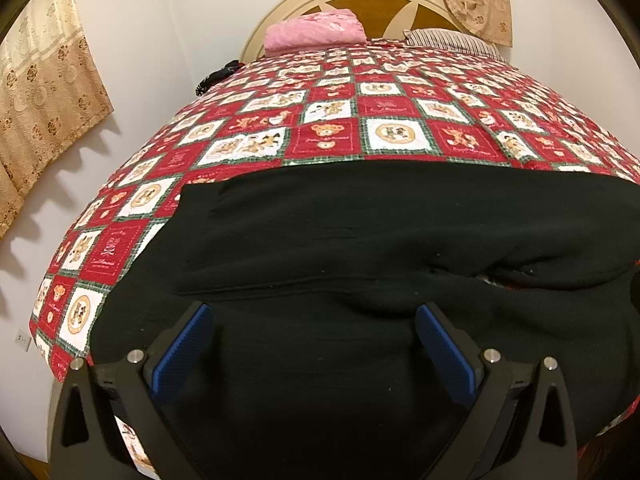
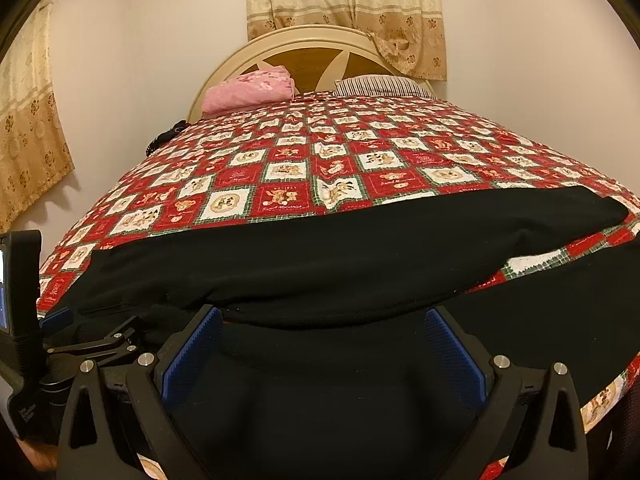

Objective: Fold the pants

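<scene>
Pants (image 1: 360, 240), black, lie spread across the near end of the bed on a red patchwork quilt (image 1: 328, 120), with one leg stretched sideways and the other running along the near edge. We hold our left gripper (image 1: 314, 312) low over the fabric, its blue pads (image 1: 444, 348) wide apart and clasping nothing. Our right gripper (image 2: 323, 314) hangs over the near leg, likewise spread and empty. Far off by the headboard (image 2: 316, 44) sit a folded pink blanket (image 2: 250, 90) and a striped pillow (image 2: 380, 85).
</scene>
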Demonstrator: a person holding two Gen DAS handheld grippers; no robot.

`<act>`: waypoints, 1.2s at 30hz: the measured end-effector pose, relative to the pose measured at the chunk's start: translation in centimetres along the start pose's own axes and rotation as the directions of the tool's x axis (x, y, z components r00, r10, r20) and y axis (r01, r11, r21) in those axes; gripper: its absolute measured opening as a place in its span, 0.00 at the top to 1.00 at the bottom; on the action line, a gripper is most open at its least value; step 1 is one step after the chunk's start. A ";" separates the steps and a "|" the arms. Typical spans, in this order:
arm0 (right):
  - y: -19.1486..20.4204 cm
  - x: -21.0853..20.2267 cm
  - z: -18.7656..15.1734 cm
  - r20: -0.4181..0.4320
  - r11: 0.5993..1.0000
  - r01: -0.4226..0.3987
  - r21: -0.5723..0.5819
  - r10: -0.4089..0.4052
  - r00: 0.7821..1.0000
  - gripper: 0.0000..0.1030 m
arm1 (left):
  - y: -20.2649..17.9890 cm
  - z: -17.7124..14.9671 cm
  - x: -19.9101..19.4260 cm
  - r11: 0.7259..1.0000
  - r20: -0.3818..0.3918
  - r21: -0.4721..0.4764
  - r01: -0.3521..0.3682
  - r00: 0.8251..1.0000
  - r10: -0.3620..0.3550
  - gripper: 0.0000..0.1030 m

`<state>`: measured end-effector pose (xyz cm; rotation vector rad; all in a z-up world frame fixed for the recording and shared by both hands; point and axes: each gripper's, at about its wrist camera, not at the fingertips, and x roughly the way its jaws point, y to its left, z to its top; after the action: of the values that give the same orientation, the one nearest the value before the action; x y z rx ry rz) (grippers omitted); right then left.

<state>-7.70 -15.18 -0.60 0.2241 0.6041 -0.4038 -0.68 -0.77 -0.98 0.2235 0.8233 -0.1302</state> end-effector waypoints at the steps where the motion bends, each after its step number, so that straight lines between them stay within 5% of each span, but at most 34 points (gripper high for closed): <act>1: 0.0 0.0 0.0 0.000 1.000 -0.001 -0.001 0.001 1.000 0.01 | -0.1 0.0 0.0 1.000 0.000 0.001 0.000 1.000 0.000 0.00; 25: 0.3 0.5 0.5 0.002 1.000 -0.002 -0.016 0.002 1.000 0.01 | 0.4 0.5 0.5 1.000 -0.025 0.005 0.022 0.999 -0.022 0.00; 36: -1.7 2.0 3.5 0.024 0.998 -0.007 -0.060 0.009 1.000 0.01 | 11.3 5.1 2.8 0.996 -0.018 -0.056 0.066 0.998 -0.067 0.03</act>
<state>-5.18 -18.38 0.87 0.1637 0.5906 -0.3797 7.06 8.89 1.98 0.1456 0.8532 -0.1674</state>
